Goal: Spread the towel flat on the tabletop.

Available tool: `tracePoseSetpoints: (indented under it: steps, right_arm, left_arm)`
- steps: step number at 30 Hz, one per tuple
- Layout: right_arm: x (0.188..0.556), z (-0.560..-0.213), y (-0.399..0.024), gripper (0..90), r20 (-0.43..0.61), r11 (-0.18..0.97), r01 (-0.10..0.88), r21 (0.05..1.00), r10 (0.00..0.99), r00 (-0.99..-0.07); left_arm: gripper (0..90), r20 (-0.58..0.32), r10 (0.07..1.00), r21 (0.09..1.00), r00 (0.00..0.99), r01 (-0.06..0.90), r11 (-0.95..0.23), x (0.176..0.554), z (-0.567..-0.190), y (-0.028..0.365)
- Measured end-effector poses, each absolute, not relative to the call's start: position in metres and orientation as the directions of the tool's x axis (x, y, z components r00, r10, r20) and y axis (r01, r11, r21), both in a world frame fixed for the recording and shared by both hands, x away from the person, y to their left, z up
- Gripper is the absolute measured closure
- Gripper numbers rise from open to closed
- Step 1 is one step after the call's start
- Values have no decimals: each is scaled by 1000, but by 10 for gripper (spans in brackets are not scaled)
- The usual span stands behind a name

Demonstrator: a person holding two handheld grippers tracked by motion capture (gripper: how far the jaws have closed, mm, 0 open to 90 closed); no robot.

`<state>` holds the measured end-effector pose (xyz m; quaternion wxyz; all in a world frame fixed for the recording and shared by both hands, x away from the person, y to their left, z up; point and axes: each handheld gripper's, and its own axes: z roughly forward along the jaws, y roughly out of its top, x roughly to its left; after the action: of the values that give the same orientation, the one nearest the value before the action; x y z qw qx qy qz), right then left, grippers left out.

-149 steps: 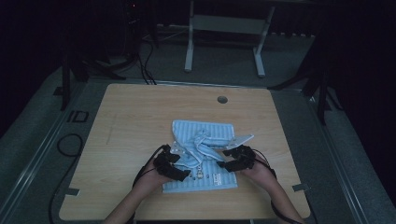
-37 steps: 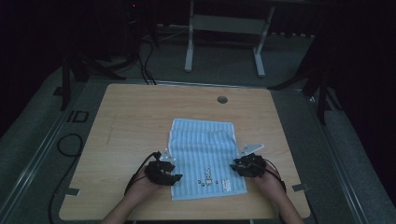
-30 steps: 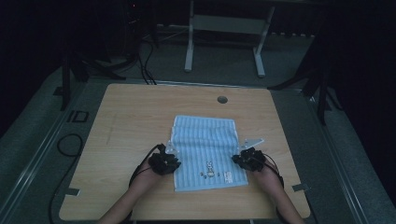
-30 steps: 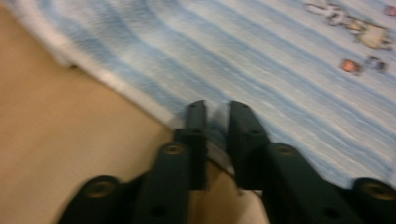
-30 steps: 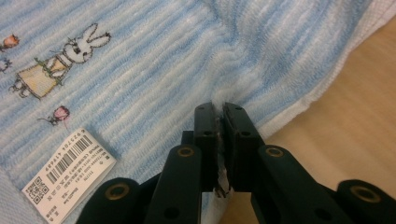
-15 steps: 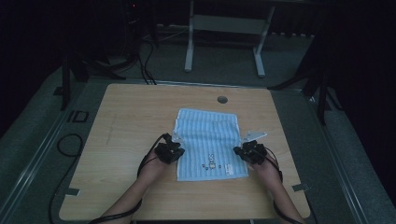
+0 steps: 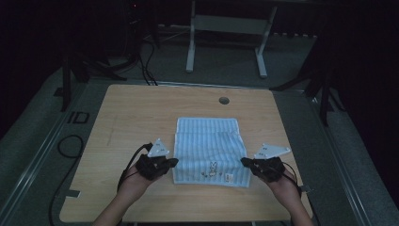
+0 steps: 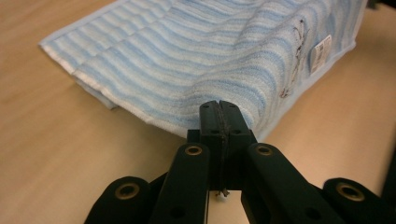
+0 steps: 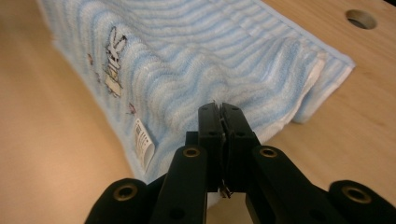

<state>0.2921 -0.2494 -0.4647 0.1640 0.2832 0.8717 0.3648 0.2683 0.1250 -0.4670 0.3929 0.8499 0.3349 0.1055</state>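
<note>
Left gripper point(image 8: 219, 109) jaws are pressed together on the near left edge of the light-blue striped terry towel point(image 7: 209, 150); a thin layer of fabric is pinched between them. Right gripper point(image 9: 219, 112) jaws are likewise clamped on the near right edge. The towel is folded into a rectangle and lies mid-table on the light wooden tabletop point(image 7: 141, 108), embroidered bunny motif point(image 7: 212, 168) and white label point(image 7: 228, 177) near its front hem.
</note>
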Motion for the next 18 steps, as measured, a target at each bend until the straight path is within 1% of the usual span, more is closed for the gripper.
tracePoseSetpoints:
  steps: [5,6,8,11,13,14,15,16,17,18]
  right_arm:
    - [262,-469,-252,877,-13,552,402,731,600,-800]
    - [255,-473,-252,876,0,553,409,726,594,-805]
    - [245,-481,-253,876,31,560,428,709,582,-813]
    - [234,-491,-253,875,45,581,443,683,572,-819]
    - [229,-497,-253,869,74,588,464,662,564,-822]
    - [229,-497,-253,869,74,588,464,662,564,-822]
    - [228,-501,-254,846,96,583,482,654,568,-818]
    - [229,-502,-255,820,92,589,478,651,564,-820]
    - [231,-502,-255,772,90,587,481,651,570,-817]
    - [234,-502,-255,745,100,581,489,651,572,-814]
  left_arm:
    - [894,-166,609,713,776,521,-469,240,-479,131]
    - [894,-165,610,709,775,523,-473,236,-482,133]
    - [892,-200,597,687,777,546,-480,229,-490,135]
    - [891,-273,561,657,782,577,-485,221,-499,135]
    - [887,-311,511,626,801,578,-524,217,-504,132]
    - [884,-311,511,626,801,578,-524,217,-504,132]
    - [840,-291,509,621,810,564,-543,214,-507,127]
    - [824,-305,492,623,815,562,-545,214,-507,125]
    - [786,-305,489,630,817,558,-540,215,-505,124]
    - [758,-290,506,640,812,558,-529,216,-504,123]
